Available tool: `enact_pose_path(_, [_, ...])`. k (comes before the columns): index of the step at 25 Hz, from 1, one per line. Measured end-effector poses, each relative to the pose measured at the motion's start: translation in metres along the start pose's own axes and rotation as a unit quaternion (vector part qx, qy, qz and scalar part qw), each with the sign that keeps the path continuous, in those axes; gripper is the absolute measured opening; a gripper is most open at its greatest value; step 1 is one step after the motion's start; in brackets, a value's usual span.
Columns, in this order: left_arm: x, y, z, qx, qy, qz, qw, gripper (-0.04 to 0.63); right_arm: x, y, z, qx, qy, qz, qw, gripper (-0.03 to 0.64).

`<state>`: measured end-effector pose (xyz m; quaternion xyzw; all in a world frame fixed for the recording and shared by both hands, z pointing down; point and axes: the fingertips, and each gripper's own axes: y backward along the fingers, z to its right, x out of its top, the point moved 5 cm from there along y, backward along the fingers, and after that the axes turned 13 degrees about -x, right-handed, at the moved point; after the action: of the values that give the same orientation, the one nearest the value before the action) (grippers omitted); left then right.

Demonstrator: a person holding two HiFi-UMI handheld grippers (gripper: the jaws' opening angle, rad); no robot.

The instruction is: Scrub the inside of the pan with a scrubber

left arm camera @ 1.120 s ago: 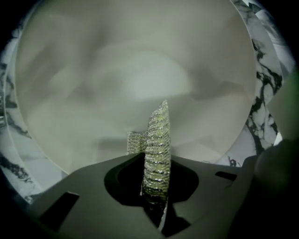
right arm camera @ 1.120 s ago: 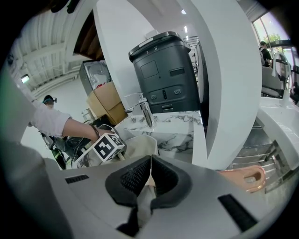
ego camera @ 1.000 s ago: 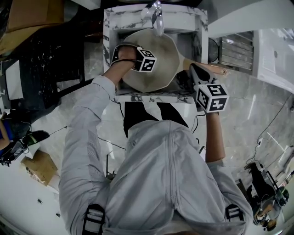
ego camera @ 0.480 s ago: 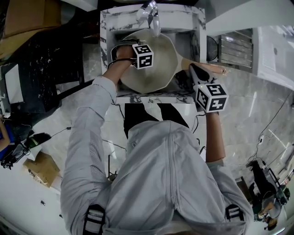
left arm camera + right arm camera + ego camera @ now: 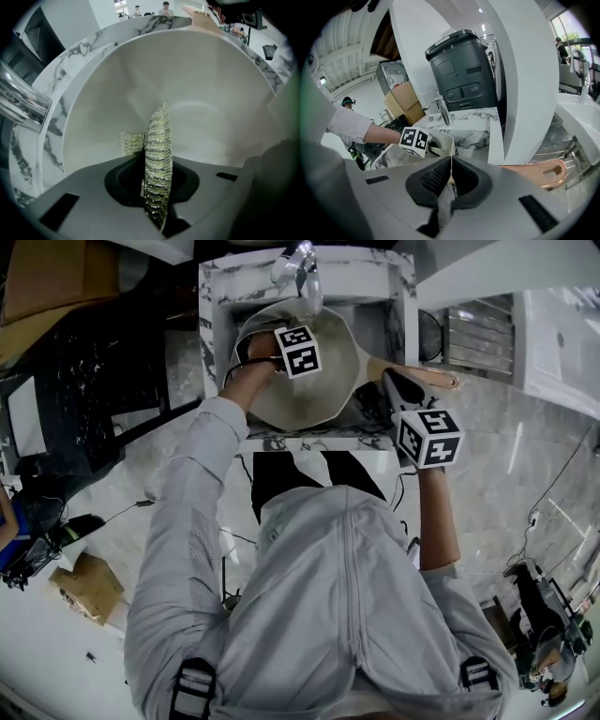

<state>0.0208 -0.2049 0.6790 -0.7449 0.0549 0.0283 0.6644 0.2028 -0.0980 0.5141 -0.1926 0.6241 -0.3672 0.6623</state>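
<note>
Left tool (image 5: 157, 197), clamping scrubber (image 5: 157, 150), has shifted up inside pan (image 5: 215, 93), which right tool (image 5: 450, 176) grips.

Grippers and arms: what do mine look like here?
The left gripper and right gripper have grey moulded bodies with black pads; each carries a white cube with black square markers. The left arm wears a long light grey sleeve.

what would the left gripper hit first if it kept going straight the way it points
The left gripper, shut on the scrubber, points into the pan. Going straight on, the scrubber's tip would meet the pan's pale inner wall first; whether it touches now is unclear.
</note>
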Motion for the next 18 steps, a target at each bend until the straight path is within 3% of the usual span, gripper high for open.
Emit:
enact_pose_path(9, [0.019, 0.004, 0.004, -0.065, 0.049, 0.114, 0.9902, 0.071, -0.007, -0.002, 0.001, -0.003, -0.005, -0.003, 1.000, 0.035])
enact_pose_path(18, [0.047, 0.010, 0.032, -0.115, 0.016, 0.158, 0.9805, 0.071, -0.011, 0.002, 0.000, -0.003, -0.004, -0.005, 1.000, 0.035])
